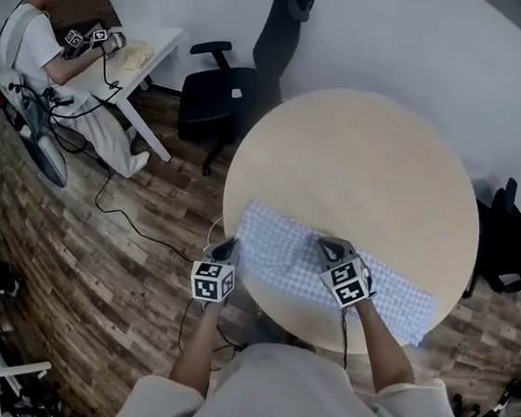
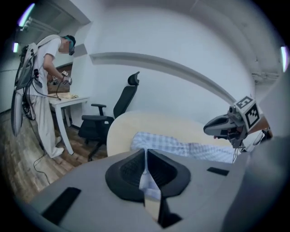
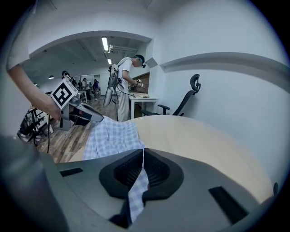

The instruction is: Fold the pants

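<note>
The blue-and-white checked pants [image 1: 283, 257] lie across the near edge of the round light wooden table [image 1: 360, 158], partly hanging over the rim. At the cloth's left end my left gripper [image 1: 229, 246] is shut, and the left gripper view shows a strip of the checked cloth pinched between its jaws [image 2: 145, 158]. My right gripper [image 1: 331, 248] is shut on the pants near their middle, with fabric trailing out of its jaws [image 3: 142, 158]. Each gripper shows in the other's view: the right gripper [image 2: 217, 127] over the pants [image 2: 172, 146], the left gripper [image 3: 88, 116] at the edge of the pants [image 3: 111, 136].
A black office chair [image 1: 222, 91] stands behind the table on the left, and another dark chair [image 1: 509, 242] at the right. Another person [image 1: 31, 46] works with grippers at a white desk [image 1: 157, 51]. Cables [image 1: 119, 215] run over the wooden floor.
</note>
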{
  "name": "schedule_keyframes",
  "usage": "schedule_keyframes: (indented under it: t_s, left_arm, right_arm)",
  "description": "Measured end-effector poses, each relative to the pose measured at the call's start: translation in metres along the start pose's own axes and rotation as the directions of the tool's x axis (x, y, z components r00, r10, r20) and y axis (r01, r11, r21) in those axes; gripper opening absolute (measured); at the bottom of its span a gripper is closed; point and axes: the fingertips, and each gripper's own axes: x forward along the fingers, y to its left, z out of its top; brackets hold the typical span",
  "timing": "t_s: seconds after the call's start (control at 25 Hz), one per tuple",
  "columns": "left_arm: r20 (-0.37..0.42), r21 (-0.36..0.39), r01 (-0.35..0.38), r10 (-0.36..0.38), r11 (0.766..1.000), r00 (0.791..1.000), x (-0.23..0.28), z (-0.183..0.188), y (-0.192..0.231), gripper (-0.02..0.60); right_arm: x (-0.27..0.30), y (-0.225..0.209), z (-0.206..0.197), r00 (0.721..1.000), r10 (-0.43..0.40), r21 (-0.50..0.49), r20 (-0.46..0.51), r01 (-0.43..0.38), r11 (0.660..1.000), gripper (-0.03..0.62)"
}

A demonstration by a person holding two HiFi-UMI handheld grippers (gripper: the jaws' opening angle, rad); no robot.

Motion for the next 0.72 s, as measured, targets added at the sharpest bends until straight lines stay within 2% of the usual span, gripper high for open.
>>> schedule_keyframes:
  t_s: [0.2, 0.44, 0.52, 0.6, 0.72]
  left_arm:
    - [0.122, 0.081, 0.088, -0.098, 0.993, 0.988, -0.014, 0.045, -0.061, 0.044]
    - [0.199, 0.206, 0.217, -0.258, 0.954, 0.945, -0.029, 0.081, -0.160, 0.044]
    - [0.199, 0.251, 0.268, -0.321, 0.930, 0.926, -0.032, 0.085, -0.200, 0.044]
    - [0.174, 0.298, 0.329, -0.390, 0.896, 0.904, -0.030, 0.081, -0.242, 0.044]
    - [0.072, 0.376, 0.437, -0.496, 0.817, 0.865, -0.016, 0.058, -0.307, 0.044]
  right_arm:
    - [-0.025, -0.005, -0.011, 0.999, -0.034, 0.019, 0.017, 0.033, 0.999, 0.031]
    - [-0.071, -0.020, -0.036, 0.994, -0.107, 0.078, 0.031, 0.104, 0.991, 0.031]
    - [-0.091, -0.027, -0.047, 0.990, -0.138, 0.097, 0.035, 0.134, 0.986, 0.031]
    - [-0.111, -0.036, -0.061, 0.984, -0.175, 0.126, 0.033, 0.169, 0.978, 0.031]
    - [-0.147, -0.049, -0.091, 0.968, -0.249, 0.185, 0.009, 0.243, 0.952, 0.031]
